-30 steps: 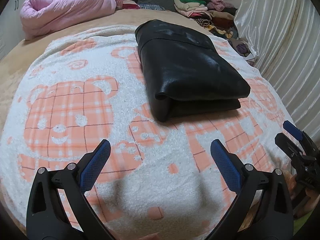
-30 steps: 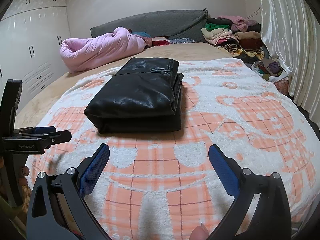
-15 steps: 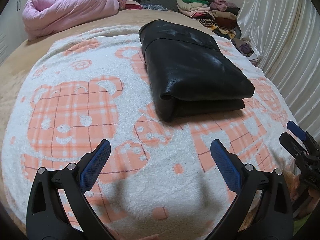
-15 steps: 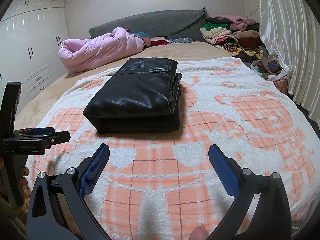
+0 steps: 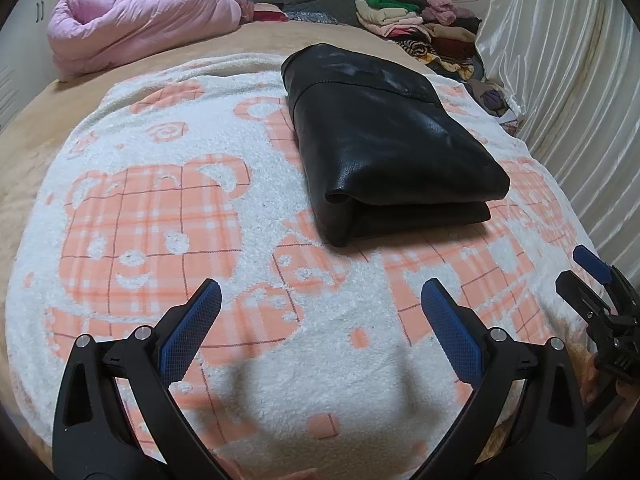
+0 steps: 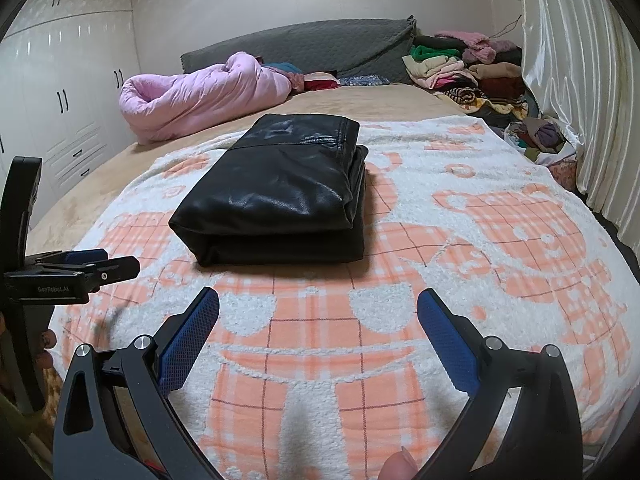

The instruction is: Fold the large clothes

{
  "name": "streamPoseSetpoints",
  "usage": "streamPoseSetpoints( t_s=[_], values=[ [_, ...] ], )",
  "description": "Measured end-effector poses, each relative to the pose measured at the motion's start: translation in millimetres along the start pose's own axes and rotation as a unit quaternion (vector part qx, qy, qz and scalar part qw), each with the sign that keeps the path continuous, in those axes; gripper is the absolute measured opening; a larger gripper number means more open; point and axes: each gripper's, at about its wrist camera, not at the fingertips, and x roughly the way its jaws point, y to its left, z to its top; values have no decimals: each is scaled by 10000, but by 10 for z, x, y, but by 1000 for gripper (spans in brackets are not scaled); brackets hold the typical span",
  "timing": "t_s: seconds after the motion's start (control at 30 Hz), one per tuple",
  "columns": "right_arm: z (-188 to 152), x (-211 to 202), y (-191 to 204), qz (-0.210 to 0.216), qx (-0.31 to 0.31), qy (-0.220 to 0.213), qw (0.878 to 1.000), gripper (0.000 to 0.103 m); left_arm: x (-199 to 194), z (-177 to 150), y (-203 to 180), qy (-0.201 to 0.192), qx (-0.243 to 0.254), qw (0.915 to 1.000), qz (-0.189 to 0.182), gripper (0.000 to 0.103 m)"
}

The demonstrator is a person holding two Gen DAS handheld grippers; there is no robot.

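Note:
A black leather garment (image 5: 384,148) lies folded into a thick rectangle on the white and orange bear-print blanket (image 5: 168,208); it also shows in the right wrist view (image 6: 280,196). My left gripper (image 5: 320,300) is open and empty, hovering above the blanket near its front edge, apart from the garment. My right gripper (image 6: 318,308) is open and empty, also short of the garment. Each gripper shows at the edge of the other's view: the right one (image 5: 592,284) and the left one (image 6: 92,264).
A rolled pink quilt (image 6: 200,92) lies at the far left of the bed. A pile of clothes (image 6: 464,68) sits at the far right by the grey headboard (image 6: 312,48). White curtains (image 6: 580,80) hang on the right, white wardrobes (image 6: 60,92) on the left.
Both grippers have stayed open and empty. The left wrist view has shifted slightly, so the garment sits a little further right and lower in frame. The garment has not moved.

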Motion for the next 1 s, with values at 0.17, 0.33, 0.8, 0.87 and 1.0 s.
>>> streamPoseSetpoints(
  t_s=[0.17,0.33,0.8,0.87,1.0],
  values=[
    [0,-1,5,0,4,0,10000,99,-3,4,0,-7,-9,10000,-7,94],
    [3,-3,4,3,3,-4,10000,99,-20,2,-3,-18,-6,10000,5,94],
    [13,-24,26,-10,-24,-26,10000,99,-58,-1,-7,-54,0,10000,7,94],
    [23,-43,39,-8,-27,-35,10000,99,-74,-5,-8,-70,5,10000,19,94],
    [29,-69,41,-21,-32,-48,10000,99,-90,-4,-18,-78,10,10000,18,94]
  ],
)
